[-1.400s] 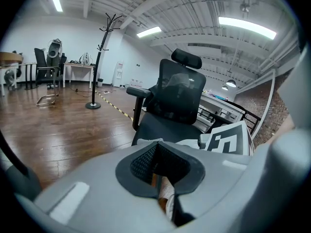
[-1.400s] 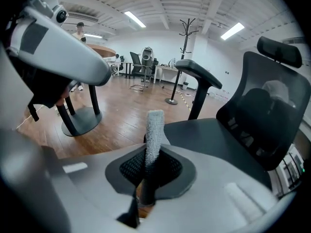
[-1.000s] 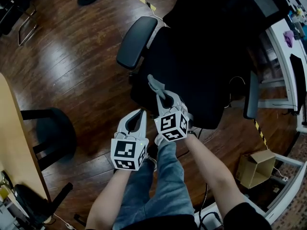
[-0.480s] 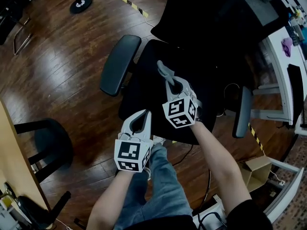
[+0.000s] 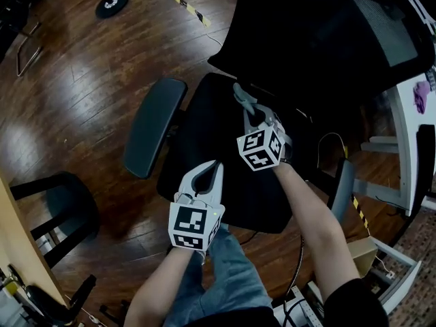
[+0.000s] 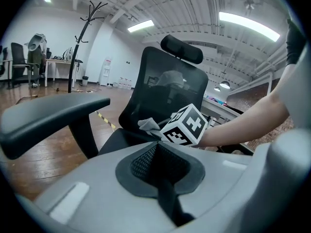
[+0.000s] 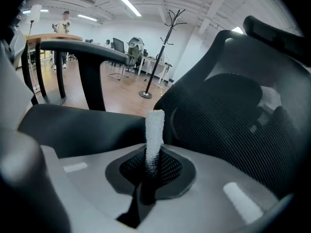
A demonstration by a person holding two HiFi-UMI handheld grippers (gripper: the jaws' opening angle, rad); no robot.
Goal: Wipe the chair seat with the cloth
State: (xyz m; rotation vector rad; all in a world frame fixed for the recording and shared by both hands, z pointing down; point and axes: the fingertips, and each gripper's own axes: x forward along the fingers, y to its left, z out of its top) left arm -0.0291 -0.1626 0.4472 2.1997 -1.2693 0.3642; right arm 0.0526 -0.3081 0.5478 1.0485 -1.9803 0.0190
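While R gripper [image 5: 249, 112] jaws pinch cloth [image 7: 154, 126] over chair seat [image 5: 216, 140], L gripper [image 5: 207, 174] closed, empty, wipe seems pending; nxt: press down, sweep.

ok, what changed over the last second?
The right gripper carried the cloth forward across the chair seat, from its front part toward the backrest. The left gripper edged up to the seat's front edge. Unchanged: right jaws shut on the cloth, left jaws shut and empty.
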